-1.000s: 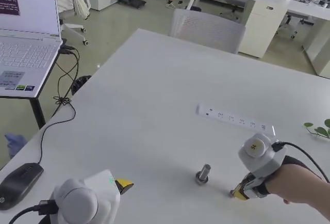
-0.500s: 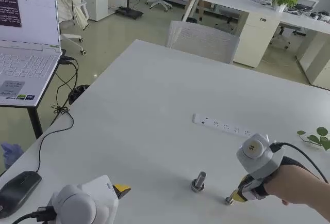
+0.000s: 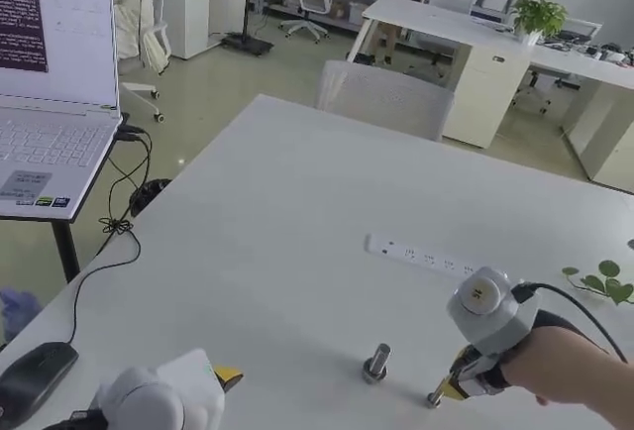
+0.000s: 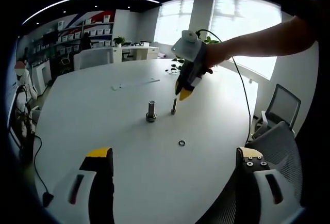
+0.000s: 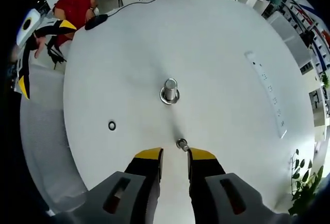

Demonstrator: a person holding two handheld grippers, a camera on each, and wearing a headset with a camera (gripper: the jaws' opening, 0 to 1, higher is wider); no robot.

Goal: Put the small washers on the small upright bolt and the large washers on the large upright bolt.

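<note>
While the right gripper [image 5: 175, 157] hangs over the white desk [image 5: 206, 38] with its jaws a little apart and nothing between them, the small upright bolt [image 5: 181, 144] stands just beyond the yellow tips. From the left gripper view, those tips sit directly above the bolt's top; whether they touch it cannot be told. The large upright bolt [image 5: 169, 91] stands just left of the small one, on its wide base, apart from it.

A single washer [image 5: 112, 126] lies flat on the desk, well clear of both bolts, on the side toward the left gripper [image 4: 173, 154]. That gripper is held low at the near left, its jaws spread wide on empty air, aimed across the desk at the bolts.

Beyond the bolts, a white power strip [image 3: 426, 257] lies across the far part of the desk. Green plant leaves [image 3: 599, 281] reach in at the right edge. A dark mouse [image 3: 35, 376] rests at the near left corner, its cable trailing off the desk. An open laptop [image 3: 50, 103] sits on a separate stand at the far left, and a mesh chair [image 3: 381, 98] stands at the desk's far side.
</note>
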